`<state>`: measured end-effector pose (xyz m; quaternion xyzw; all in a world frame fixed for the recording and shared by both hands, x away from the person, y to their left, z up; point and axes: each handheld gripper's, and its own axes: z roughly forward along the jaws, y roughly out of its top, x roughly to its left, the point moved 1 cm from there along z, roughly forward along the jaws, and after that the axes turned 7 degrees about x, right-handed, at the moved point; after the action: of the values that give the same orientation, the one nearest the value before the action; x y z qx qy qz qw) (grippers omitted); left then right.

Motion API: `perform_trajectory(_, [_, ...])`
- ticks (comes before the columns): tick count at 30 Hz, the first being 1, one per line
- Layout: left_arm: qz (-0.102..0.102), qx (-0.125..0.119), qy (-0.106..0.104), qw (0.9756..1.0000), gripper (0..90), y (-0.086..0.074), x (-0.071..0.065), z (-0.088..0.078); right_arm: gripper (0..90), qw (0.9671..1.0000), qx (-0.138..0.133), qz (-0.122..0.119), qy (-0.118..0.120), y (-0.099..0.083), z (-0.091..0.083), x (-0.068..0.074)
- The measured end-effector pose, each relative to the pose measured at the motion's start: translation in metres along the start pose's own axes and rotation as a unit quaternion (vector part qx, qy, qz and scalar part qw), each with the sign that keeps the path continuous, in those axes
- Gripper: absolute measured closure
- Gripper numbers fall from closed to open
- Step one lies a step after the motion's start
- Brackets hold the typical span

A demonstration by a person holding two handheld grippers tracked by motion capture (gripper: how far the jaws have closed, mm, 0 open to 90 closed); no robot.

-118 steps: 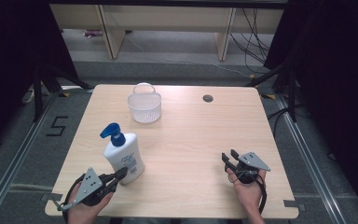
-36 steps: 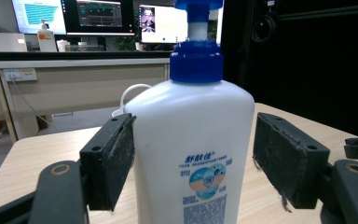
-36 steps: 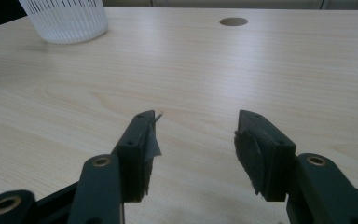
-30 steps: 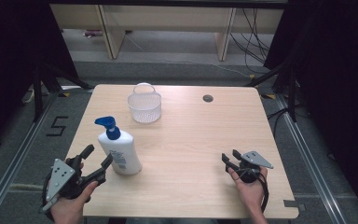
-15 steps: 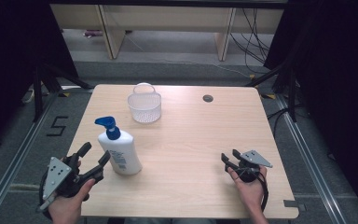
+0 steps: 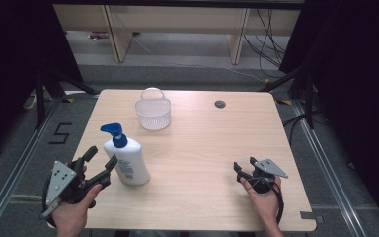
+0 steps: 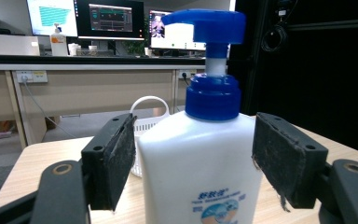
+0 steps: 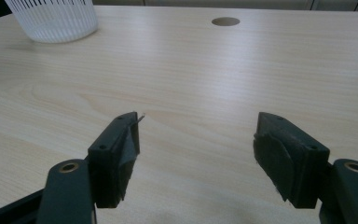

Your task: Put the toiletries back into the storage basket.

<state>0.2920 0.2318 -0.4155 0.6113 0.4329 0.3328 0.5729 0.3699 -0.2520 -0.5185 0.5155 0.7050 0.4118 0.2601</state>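
A white pump bottle (image 6: 127, 160) with a blue pump head stands upright on the left of the wooden table (image 6: 197, 143). My left gripper (image 6: 102, 156) is just to its left, open, tips pointing at it. In the left gripper view the bottle (image 7: 200, 163) stands between the two pads (image 7: 116, 158) with a small gap on each side. My right gripper (image 6: 245, 164) rests low near the table's front right. Its jaws have just been opening and stand wide in the right gripper view (image 8: 196, 144), with bare table between them.
A white ribbed basket (image 6: 153, 114) with a handle stands at the back centre-left, also in the right gripper view (image 8: 51, 18). A round cable hole (image 6: 220, 104) is at the back right. Shelving and cables lie beyond the far edge.
Since the earliest frame the left gripper has drawn back to the left off the bottle, which now stands slightly further left. Over the last second both hands kept almost still.
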Motion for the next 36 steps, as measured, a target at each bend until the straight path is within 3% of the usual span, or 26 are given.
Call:
perform_trajectory(3, [0.001,0.004,-0.004,1.0000,29.8,0.003,0.002,0.002,31.8,0.9999,0.004,0.010,0.004,-0.001,-0.003,0.004])
perform_trajectory(4, [0.001,0.005,-0.006,1.0000,29.9,0.004,0.003,0.002,31.9,0.9999,0.000,-0.011,0.000,0.000,-0.002,0.002])
perform_trajectory(5, [0.001,0.002,-0.011,0.9999,30.0,0.007,0.003,0.003,32.0,0.9999,-0.002,0.014,0.002,-0.001,-0.001,0.006])
perform_trajectory(6, [0.001,0.002,-0.011,0.9999,30.1,0.007,0.003,0.003,32.0,0.9999,-0.002,0.014,0.002,-0.001,-0.001,0.006])
perform_trajectory(7, [0.002,-0.001,-0.010,0.9999,30.3,0.009,0.003,0.003,32.1,1.0000,-0.001,-0.003,0.004,0.000,-0.001,0.003])
perform_trajectory(11, [0.004,-0.004,-0.007,1.0000,31.4,0.018,-0.003,0.007,32.3,1.0000,0.002,-0.006,0.006,0.000,0.000,0.001])
perform_trajectory(15, [0.008,0.009,-0.002,0.9999,32.9,0.024,-0.012,0.017,32.4,0.9999,0.006,-0.007,-0.003,0.000,0.000,0.002])
perform_trajectory(20, [0.015,0.020,0.021,0.9995,34.6,0.029,-0.019,0.027,32.5,0.9999,0.003,-0.013,0.002,0.000,-0.001,0.001])
perform_trajectory(21, [0.023,0.018,0.029,0.9991,35.7,0.030,-0.020,0.028,32.6,0.9998,0.012,0.002,0.017,0.000,0.000,0.003])
perform_trajectory(25, [0.021,0.023,0.047,0.9984,36.4,0.033,-0.023,0.035,32.5,0.9997,0.020,-0.002,0.012,0.001,0.001,0.002])
perform_trajectory(27, [0.019,0.022,0.049,0.9984,37.2,0.035,-0.024,0.037,32.5,0.9999,0.012,-0.006,0.009,0.001,0.002,0.001])
perform_trajectory(36, [0.022,0.019,0.065,0.9975,45.9,0.040,-0.030,0.044,32.6,0.9996,0.024,-0.001,0.017,0.001,0.000,0.001])
